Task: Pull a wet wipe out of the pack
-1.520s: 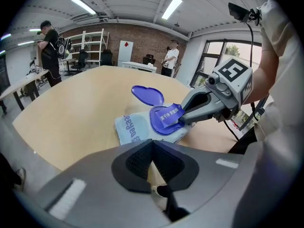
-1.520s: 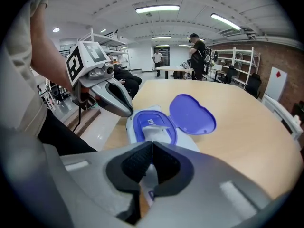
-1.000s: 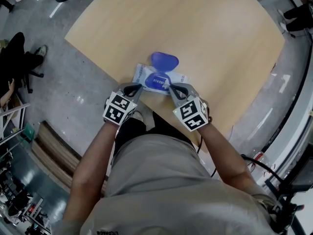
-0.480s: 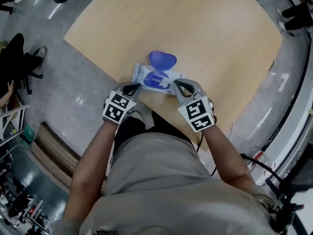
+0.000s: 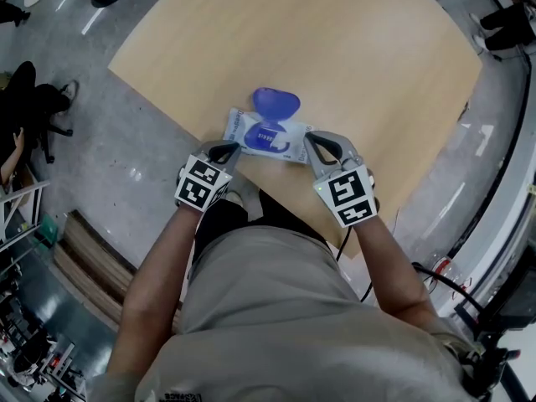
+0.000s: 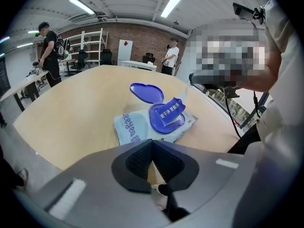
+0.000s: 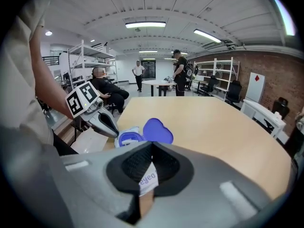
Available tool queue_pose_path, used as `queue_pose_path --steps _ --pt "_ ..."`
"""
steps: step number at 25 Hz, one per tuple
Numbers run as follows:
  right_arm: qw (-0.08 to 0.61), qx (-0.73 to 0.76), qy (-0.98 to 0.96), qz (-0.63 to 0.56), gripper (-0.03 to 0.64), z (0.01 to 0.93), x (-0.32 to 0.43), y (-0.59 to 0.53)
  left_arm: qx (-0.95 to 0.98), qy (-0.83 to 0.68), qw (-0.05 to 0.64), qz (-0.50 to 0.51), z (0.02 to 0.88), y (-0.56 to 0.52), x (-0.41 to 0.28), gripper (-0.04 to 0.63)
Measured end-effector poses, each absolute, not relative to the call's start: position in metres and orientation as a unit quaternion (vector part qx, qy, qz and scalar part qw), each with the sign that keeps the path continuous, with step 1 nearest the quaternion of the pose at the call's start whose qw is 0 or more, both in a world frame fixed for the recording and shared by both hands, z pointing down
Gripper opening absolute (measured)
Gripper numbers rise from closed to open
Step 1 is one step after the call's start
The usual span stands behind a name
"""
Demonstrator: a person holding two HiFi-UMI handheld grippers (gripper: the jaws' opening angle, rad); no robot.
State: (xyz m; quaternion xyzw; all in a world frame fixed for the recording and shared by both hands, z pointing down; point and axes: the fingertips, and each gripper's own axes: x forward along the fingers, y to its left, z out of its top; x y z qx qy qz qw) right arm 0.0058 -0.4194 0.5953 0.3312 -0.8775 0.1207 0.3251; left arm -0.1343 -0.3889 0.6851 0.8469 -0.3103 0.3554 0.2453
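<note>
A pale blue wet wipe pack lies near the table's front edge, its blue hard lid flipped open. A blue seal sticker with white print stands curled up off the opening, rising toward my right gripper. That gripper is shut at the pack's right end, and a thin white printed strip, the sticker's end as far as I can see, sits between its pads. My left gripper is shut and holds nothing, at the pack's front left corner.
The light wooden table stretches far beyond the pack; its front edge runs just under both grippers. Grey floor lies to the left. People stand in the background, one sits, and shelves line the walls.
My right gripper has drawn back from the pack's opening, to the right and upward, still shut. The blue sticker has lifted off the opening. The left gripper has stayed put.
</note>
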Motion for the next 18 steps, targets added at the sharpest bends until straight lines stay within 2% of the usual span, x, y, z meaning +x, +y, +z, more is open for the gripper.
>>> queue_pose_path --steps 3,7,8,14,15,17,18 --pt "0.329 0.315 -0.881 0.129 0.006 0.605 0.002 -0.414 0.848 -0.309 0.245 0.355 0.684 -0.389 -0.134 0.006" --pt "0.316 0.298 -0.888 0.151 0.124 0.612 -0.009 -0.411 0.847 -0.31 0.246 0.354 0.683 -0.388 -0.134 0.005" --pt "0.318 0.295 -0.887 0.157 0.13 0.616 -0.011 -0.411 0.847 -0.31 0.246 0.354 0.683 -0.388 -0.134 0.005" --pt "0.326 0.278 -0.885 0.179 0.118 0.628 -0.024 -0.411 0.847 -0.309 0.248 0.355 0.681 -0.386 -0.136 0.005" --pt "0.327 0.28 -0.886 0.176 0.099 0.627 -0.024 -0.412 0.847 -0.31 0.248 0.355 0.681 -0.386 -0.136 0.006" --pt "0.326 0.284 -0.886 0.166 0.009 0.624 -0.023 -0.413 0.846 -0.311 0.248 0.355 0.68 -0.387 -0.136 0.006" --pt "0.325 0.285 -0.887 0.163 0.005 0.623 -0.023 -0.412 0.846 -0.312 0.249 0.354 0.68 -0.387 -0.137 0.006"
